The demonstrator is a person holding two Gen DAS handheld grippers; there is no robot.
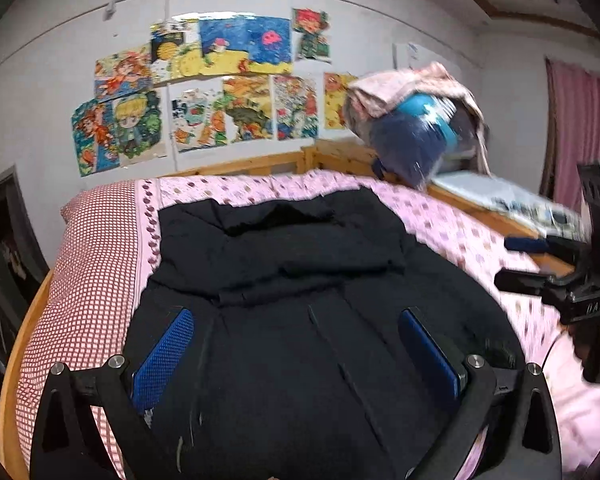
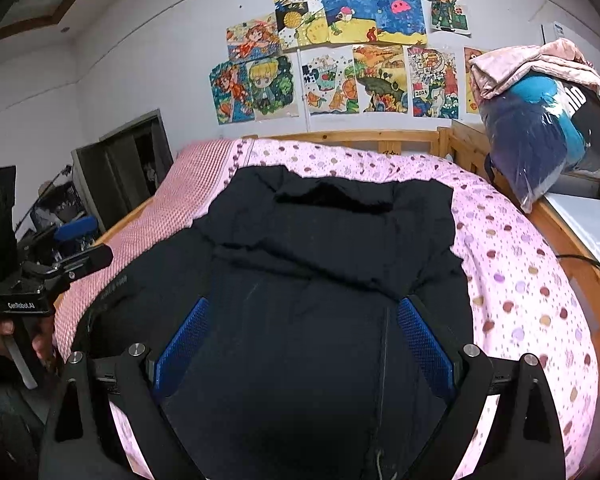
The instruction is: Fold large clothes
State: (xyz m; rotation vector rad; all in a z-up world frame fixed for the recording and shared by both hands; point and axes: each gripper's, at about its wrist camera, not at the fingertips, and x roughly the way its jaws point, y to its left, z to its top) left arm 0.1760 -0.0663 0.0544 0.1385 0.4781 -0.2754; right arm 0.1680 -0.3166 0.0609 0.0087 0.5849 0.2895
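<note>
a black coat [image 1: 300, 280] lies spread over the pink dotted bedspread [image 2: 520, 280], its hood end toward the wooden headboard [image 2: 360, 136]. the left gripper [image 1: 296, 344] hovers above the coat's near part, jaws wide apart and empty. the right gripper [image 2: 304, 340] hovers beside it over the coat, jaws likewise apart, nothing between them.
</note>
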